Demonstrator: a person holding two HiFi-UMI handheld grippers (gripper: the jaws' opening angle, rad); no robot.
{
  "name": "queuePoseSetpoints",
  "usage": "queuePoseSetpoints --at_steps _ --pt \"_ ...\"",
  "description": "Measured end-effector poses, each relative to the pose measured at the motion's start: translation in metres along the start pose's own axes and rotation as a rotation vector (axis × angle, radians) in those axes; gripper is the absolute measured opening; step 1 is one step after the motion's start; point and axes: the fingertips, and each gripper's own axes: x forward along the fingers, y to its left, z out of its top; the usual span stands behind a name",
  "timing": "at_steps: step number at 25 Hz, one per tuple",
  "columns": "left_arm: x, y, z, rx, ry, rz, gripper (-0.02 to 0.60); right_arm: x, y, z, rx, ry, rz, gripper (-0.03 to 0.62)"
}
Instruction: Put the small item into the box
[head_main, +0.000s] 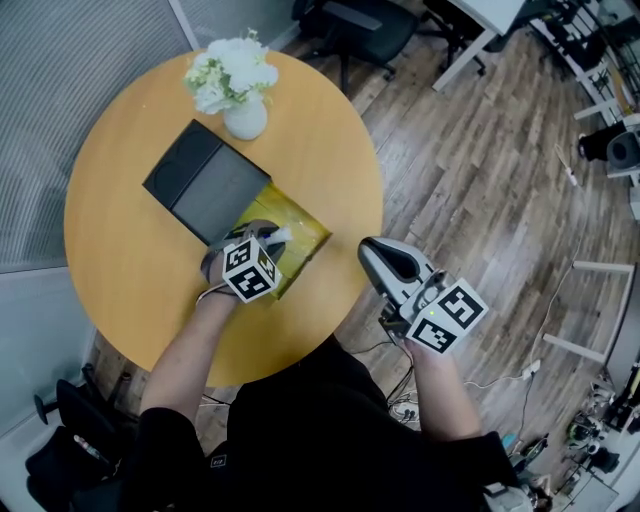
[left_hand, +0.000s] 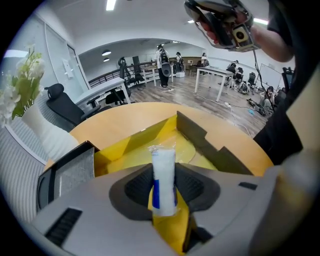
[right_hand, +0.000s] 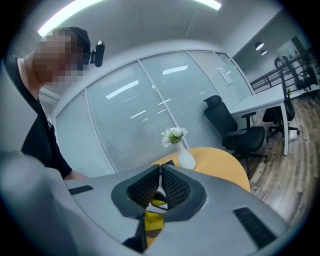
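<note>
Your left gripper (left_hand: 164, 190) has its fingers clamped on the small item (left_hand: 163, 172), a white wrapped tube with a blue patch, held upright right over the open yellow-lined box (left_hand: 197, 132) on the worktop (left_hand: 125, 117). Its lower end's tucked behind the fingers, and the print's too blurry to read. The right gripper (right_hand: 160, 189) has its fingers pinched together, empty.
</note>
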Motion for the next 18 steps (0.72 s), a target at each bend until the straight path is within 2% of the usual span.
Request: queuePoseSetpoints --at_steps 8,18 --pt "-0.018 -0.004 -0.008 0.025 0.01 -0.004 0.189 -0.004 0.027 0.012 -0.024 -0.027 0.015 0.038" --pt "-0.092 0.0 0.004 -0.089 -0.156 0.071 0.164 -0.007 0.078 0.025 -0.077 -0.067 0.026 0.038"
